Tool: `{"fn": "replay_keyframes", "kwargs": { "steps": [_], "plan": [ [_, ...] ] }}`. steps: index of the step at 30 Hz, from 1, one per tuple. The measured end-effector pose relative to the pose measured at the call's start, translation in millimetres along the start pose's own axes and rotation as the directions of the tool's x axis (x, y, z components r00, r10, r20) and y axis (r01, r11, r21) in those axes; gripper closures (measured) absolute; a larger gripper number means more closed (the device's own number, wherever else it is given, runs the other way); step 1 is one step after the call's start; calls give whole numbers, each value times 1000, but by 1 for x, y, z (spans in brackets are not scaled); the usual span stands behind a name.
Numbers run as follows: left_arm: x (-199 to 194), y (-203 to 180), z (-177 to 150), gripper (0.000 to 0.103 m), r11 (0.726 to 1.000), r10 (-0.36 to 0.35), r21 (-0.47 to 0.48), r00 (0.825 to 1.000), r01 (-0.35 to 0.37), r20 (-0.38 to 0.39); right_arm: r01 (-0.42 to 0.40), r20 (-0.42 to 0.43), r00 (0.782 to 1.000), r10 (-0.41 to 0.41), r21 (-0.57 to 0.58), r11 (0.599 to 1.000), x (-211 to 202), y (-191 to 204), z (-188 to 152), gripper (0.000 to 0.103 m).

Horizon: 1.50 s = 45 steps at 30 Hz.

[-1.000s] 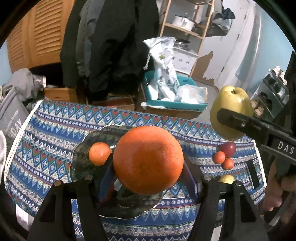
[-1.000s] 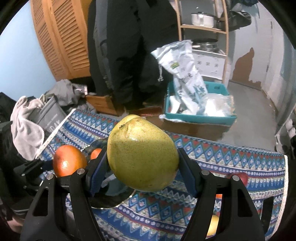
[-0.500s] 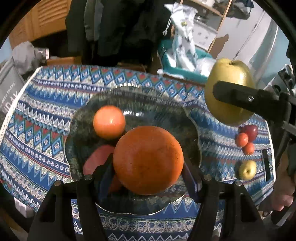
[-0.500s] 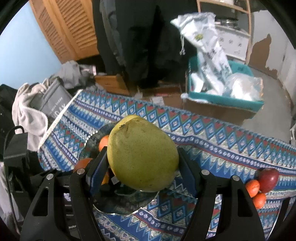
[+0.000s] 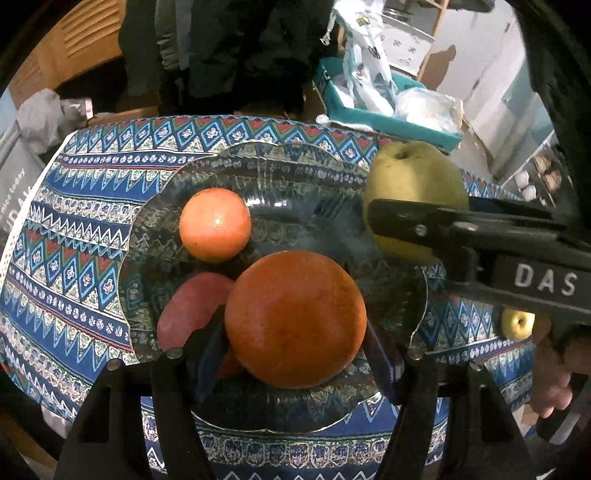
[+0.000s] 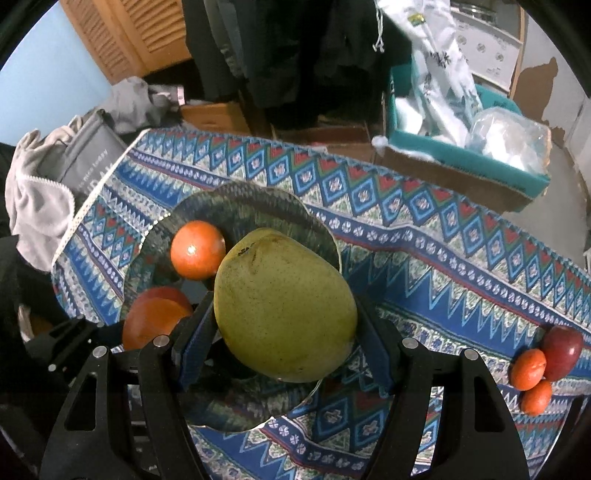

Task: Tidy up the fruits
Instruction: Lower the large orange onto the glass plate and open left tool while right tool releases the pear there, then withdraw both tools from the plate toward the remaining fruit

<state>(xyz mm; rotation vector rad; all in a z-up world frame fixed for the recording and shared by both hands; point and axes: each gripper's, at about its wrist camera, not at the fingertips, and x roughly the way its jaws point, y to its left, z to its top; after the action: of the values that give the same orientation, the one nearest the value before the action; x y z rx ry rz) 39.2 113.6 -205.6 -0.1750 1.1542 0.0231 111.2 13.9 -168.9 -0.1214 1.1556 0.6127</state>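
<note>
Place: a lived-in home, a cluttered room used for storage and eating.
Table: a patterned blue tablecloth (image 6: 424, 236) under a glass plate (image 5: 280, 173) of fruit.
Far side: dark coats (image 6: 295, 48) hanging, with louvred wooden doors (image 6: 125, 33) to their left.
Far right: a teal crate (image 6: 469, 155) stuffed with plastic bags, standing on a cardboard box.
Far left: a grey bag (image 6: 88, 155) and crumpled laundry (image 6: 33, 192).
Back wall: peeling paint (image 6: 535, 85) behind a wooden shelf.
</note>
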Motion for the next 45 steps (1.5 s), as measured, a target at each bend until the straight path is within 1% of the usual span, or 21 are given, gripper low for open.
{"fn": "replay_keyframes", "kwargs": {
  "steps": [3,7,11,14,17,23,26,32,39,45],
  "plan": [
    [-1,-1,-1,33,1000,3,8,1000,-3,4,-9,-17,1000,9,8,1000,6,-3,-1,31],
    [-4,5,0,33,1000,-3,-18,1000,3,12,-36,-48,998,37,26,999,14,-6,-1,31],
    [-5,12,1,33,999,-2,-45,1000,3,10,-29,-75,997,31,29,999,23,-6,-2,30],
    [-8,16,1,33,998,-1,-56,1000,1,12,-36,-62,997,38,31,999,23,-5,0,30],
    [-11,18,1,33,998,-2,-64,1000,4,18,-55,-19,998,55,37,998,13,-4,6,31],
    [-21,17,5,33,997,-9,-76,999,13,46,-49,38,998,47,53,997,-8,-4,15,31],
    [-27,16,8,33,997,-14,-81,998,20,64,-28,61,998,25,56,998,-18,-5,17,31],
    [-43,15,14,33,995,-28,-91,994,38,106,47,119,991,-54,58,997,-45,-7,18,31],
    [-60,5,21,32,995,-44,-81,988,56,145,148,186,971,-153,38,988,-80,-8,15,31],
    [-68,-9,24,32,996,-62,-57,985,71,160,178,217,959,-183,42,983,-102,-13,9,31]
  ]
}}
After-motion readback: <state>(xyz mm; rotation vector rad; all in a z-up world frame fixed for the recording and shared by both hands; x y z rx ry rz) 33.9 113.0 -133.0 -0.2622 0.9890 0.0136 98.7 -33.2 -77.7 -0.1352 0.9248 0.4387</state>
